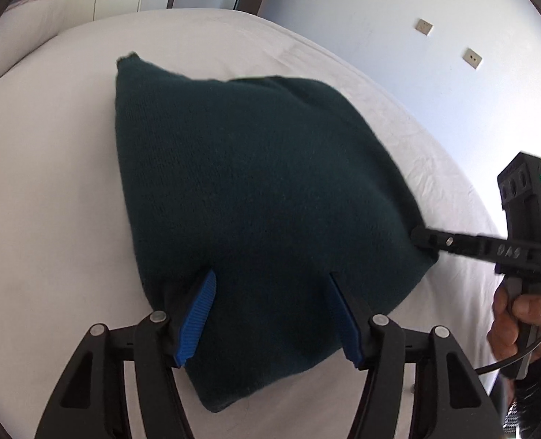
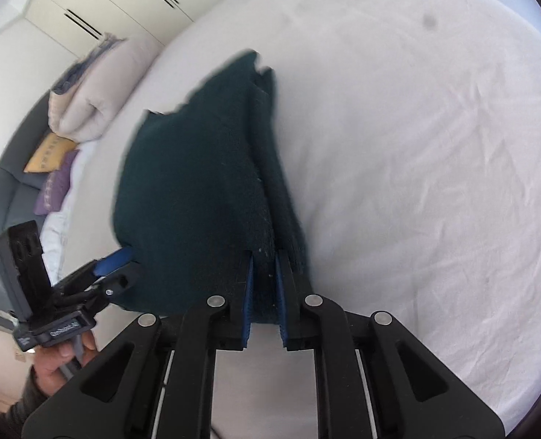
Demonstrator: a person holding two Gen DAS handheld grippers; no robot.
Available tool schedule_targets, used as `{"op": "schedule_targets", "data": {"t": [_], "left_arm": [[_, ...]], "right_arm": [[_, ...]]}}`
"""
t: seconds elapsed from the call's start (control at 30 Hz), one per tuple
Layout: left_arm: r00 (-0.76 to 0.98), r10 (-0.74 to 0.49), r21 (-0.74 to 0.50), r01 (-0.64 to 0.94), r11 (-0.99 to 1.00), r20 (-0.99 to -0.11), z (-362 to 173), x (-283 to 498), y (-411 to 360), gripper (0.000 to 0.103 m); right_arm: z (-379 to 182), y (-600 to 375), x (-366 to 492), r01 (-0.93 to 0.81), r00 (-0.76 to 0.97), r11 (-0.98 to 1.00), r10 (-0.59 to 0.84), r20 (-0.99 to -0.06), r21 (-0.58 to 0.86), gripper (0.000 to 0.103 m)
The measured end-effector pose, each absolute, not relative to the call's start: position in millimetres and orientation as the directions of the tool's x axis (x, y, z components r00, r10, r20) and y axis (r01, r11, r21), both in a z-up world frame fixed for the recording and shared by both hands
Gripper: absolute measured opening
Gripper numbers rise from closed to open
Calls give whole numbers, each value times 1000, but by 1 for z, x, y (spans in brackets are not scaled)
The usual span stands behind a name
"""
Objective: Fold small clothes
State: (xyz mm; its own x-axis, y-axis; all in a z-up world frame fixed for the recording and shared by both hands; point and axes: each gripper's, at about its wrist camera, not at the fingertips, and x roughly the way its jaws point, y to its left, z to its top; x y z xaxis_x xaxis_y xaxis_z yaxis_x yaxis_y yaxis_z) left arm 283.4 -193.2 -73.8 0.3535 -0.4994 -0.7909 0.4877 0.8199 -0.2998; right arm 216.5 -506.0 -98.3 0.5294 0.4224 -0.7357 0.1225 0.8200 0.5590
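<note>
The dark green knit garment lies mid-frame on my white bed sheet, long axis toward the upper left. My left gripper spreads wide over it; my right gripper pinches its edge. Wardrobe doors upper left.

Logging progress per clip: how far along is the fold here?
Partly done: the dark green garment on the white bed already shows stacked layers. In hand: the right gripper is pinching its edge; the left gripper is open over it. Left: finishing and releasing.
</note>
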Motion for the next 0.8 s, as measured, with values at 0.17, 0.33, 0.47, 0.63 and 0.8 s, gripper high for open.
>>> {"op": "schedule_targets", "data": {"t": [0.17, 0.33, 0.47, 0.63, 0.8], "left_arm": [[350, -525, -324, 493, 808, -776, -59, 280, -184, 63], [477, -566, -369, 448, 815, -673, -24, 283, -149, 82], [513, -557, -430, 354, 831, -653, -22, 307, -124, 92], [427, -604, -530, 291, 796, -673, -36, 347, -119, 93], [296, -619, -577, 224, 785, -728, -66, 381, -135, 93]], "right_arm": [[-86, -518, 210, 152, 555, 810, 404, -727, 566, 11], [-63, -535, 211, 182, 605, 790, 379, -700, 585, 11], [-48, -520, 225, 129, 598, 815, 390, -701, 564, 19], [-48, -522, 257, 165, 629, 797, 369, -684, 581, 71], [-69, -520, 301, 152, 550, 773, 451, -703, 616, 71]]}}
